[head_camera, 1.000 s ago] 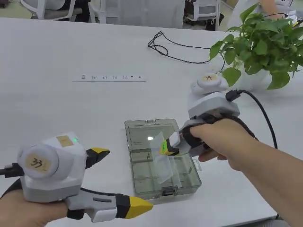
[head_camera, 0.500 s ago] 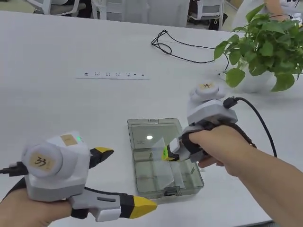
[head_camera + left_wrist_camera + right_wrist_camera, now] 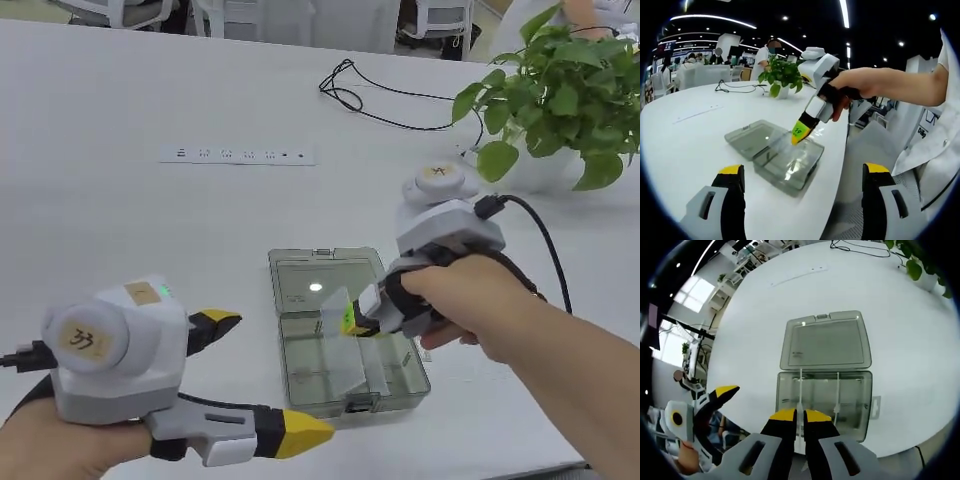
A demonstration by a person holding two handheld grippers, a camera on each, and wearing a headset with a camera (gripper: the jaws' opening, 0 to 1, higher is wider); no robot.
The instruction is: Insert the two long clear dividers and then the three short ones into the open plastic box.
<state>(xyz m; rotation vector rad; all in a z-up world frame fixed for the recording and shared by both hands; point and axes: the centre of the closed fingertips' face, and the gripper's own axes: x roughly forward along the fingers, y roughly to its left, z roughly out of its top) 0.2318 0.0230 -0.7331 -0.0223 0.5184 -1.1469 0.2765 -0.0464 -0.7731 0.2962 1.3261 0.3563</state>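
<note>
The open clear plastic box [image 3: 300, 372] lies near the table's front edge, lid [image 3: 322, 277] flat behind the base. My right gripper [image 3: 348, 322] hovers over the base, shut on a long clear divider [image 3: 345, 352] that reaches down into the box. In the right gripper view the jaws [image 3: 800, 415] pinch that divider [image 3: 800, 390], which runs toward the hinge wall; a second long divider [image 3: 836, 395] stands to its right in the box [image 3: 860, 390]. My left gripper [image 3: 265, 378] is open and empty to the box's left. The left gripper view shows the box [image 3: 775, 155] and the right gripper [image 3: 797, 135].
A potted plant [image 3: 560, 90] stands at the back right, with a black cable [image 3: 380, 95] looped beside it. A white power strip [image 3: 238, 155] lies behind the box. A small clear piece [image 3: 875, 407] lies on the table by the box's right side.
The right gripper has shifted slightly with the divider, bringing it lower into the box base. The left gripper has stayed open and in place. The head view has moved a little.
</note>
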